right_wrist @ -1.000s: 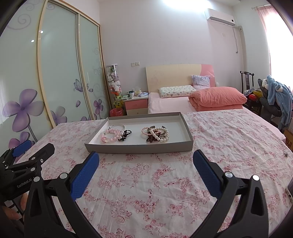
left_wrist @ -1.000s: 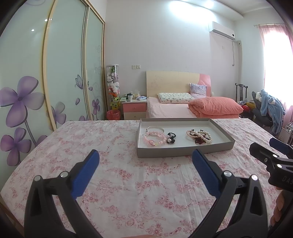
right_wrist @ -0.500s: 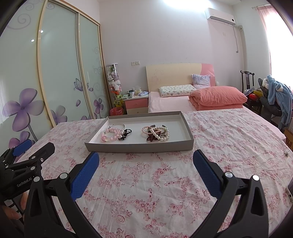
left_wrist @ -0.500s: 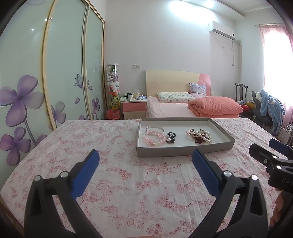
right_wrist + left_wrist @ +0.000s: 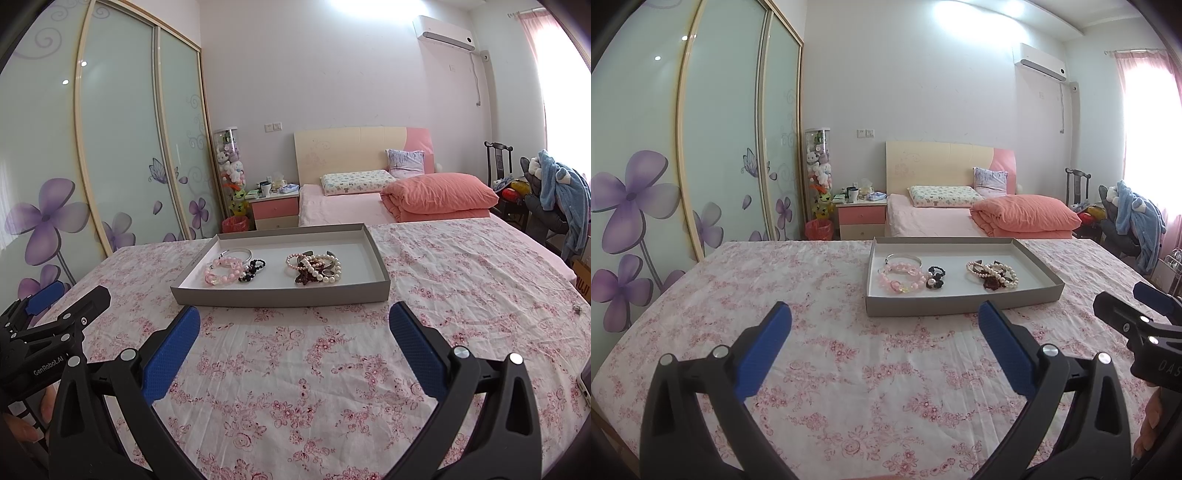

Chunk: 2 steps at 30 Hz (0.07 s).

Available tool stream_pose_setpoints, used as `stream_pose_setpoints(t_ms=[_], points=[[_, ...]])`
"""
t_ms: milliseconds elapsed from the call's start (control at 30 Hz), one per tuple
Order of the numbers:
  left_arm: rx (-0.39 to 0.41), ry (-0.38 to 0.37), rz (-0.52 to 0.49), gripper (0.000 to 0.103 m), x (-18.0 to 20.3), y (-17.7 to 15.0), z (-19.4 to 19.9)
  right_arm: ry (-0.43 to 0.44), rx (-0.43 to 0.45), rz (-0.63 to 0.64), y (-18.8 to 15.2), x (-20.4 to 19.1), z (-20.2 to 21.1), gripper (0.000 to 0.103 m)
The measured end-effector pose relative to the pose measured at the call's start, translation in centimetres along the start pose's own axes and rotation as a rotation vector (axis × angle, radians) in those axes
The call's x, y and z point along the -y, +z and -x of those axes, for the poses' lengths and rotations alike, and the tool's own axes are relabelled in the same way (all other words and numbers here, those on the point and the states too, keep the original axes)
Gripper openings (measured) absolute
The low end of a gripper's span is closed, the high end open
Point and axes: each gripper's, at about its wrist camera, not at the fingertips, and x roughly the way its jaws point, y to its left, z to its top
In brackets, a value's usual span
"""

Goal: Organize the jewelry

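We hold both grippers low over the flowered bedspread [image 5: 295, 369], short of the grey tray [image 5: 280, 297], which lies ahead at about twelve o'clock. The left gripper [image 5: 884, 339] has its blue pads spread wide with nothing between them, and the right gripper [image 5: 295, 341] stands the same way, wide apart and empty.

All the jewelry we can make out lies inside the tray, in two clusters. Toward nine o'clock sit the pink bead bracelets [image 5: 221, 272], a silver bangle [image 5: 240, 253] and a dark bead bracelet [image 5: 253, 269]; toward three o'clock, well apart, lies a tangle of pearl strands [image 5: 314, 267].

We judge this fits either a sorted tray with grippers drawn back, or heaps awaiting separation. The pearl tangle looks the least tidy. A small item [image 5: 576, 307] on the bedspread at three o'clock is too small to identify.
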Motion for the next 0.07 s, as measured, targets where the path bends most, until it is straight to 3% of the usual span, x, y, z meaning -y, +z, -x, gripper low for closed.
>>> stream_pose_setpoints(t_ms=[67], points=[[-0.002, -0.001, 0.001, 0.099, -0.04, -0.01, 0.00, 0.000, 0.000, 0.000, -0.06, -0.05, 0.02, 0.101]])
